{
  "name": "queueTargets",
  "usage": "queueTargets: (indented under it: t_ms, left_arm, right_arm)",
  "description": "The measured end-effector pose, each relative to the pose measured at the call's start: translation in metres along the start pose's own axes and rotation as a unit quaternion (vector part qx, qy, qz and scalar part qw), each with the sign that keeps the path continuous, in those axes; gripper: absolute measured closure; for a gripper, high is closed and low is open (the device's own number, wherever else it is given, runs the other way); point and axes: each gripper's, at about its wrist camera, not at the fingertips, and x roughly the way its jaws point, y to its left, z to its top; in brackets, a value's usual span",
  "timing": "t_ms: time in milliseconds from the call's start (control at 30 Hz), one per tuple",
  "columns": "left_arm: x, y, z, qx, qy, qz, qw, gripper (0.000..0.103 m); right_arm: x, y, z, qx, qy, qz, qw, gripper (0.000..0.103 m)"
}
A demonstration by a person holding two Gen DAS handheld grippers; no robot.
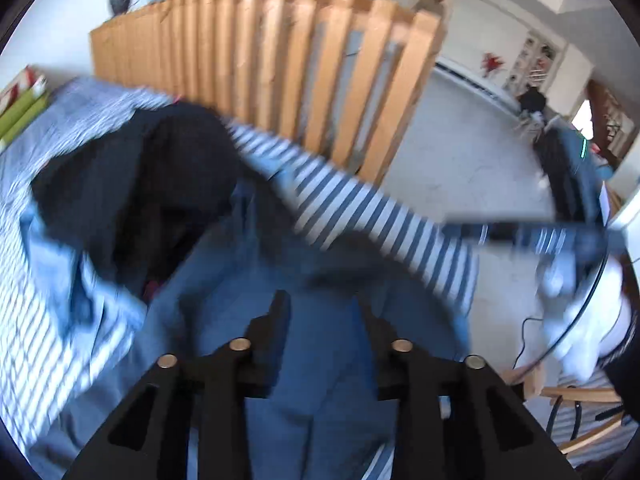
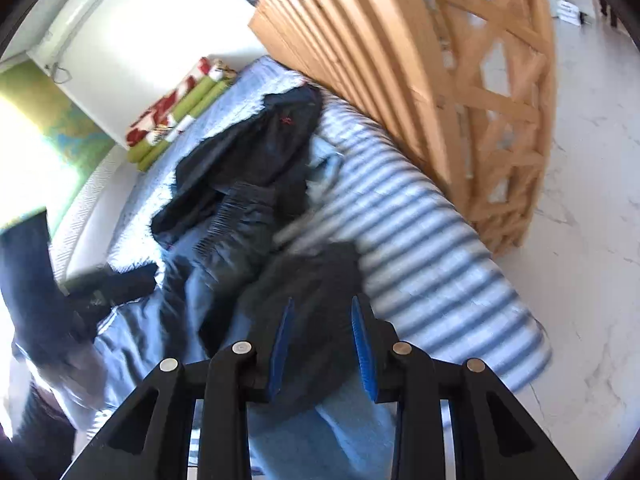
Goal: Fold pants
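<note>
Here the blue pants (image 2: 224,304) lie crumpled on the striped bed (image 2: 432,248), toward its near edge, dark garments (image 2: 256,160) heaped on them. We judge them soft, light, limp; best pinched at waistband or hem. Left gripper (image 1: 322,312) fingers part-open, empty, above blue cloth. Right gripper (image 2: 322,320) fingers part-open, dark cloth between; grip unclear. No writing legible, only a small red mark (image 2: 285,120)

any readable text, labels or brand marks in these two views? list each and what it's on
None readable.
Small red mark on the dark garment: too blurred to tell if it is a logo or letters.
White sign on the far floor: print too small to read.
Framed pictures on the wall: too small.
</note>
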Motion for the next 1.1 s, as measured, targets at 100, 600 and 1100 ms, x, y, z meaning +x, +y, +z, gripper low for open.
queueTargets:
  t_ms: [100, 600, 1100]
  left_arm:
    - [0.01, -0.001, -0.045, 0.033, 0.035, 0.035, 0.9982, 0.063]
    - [0.009, 0.025, -0.125, 0.042, 0.073, 0.091, 0.9923, 0.101]
    - [0.017, -0.012, -0.147, 0.138, 0.127, 0.047, 0.9812, 0.101]
  right_arm:
    - [0.023, 0.033, 0.014, -0.04, 0.022, 0.024, 0.999, 0.065]
    - [0.057, 0.085, 0.028, -0.073, 0.04, -0.071, 0.994, 0.101]
    - [0.018, -0.03, -0.035, 0.056, 0.054, -0.067, 0.995, 0.081]
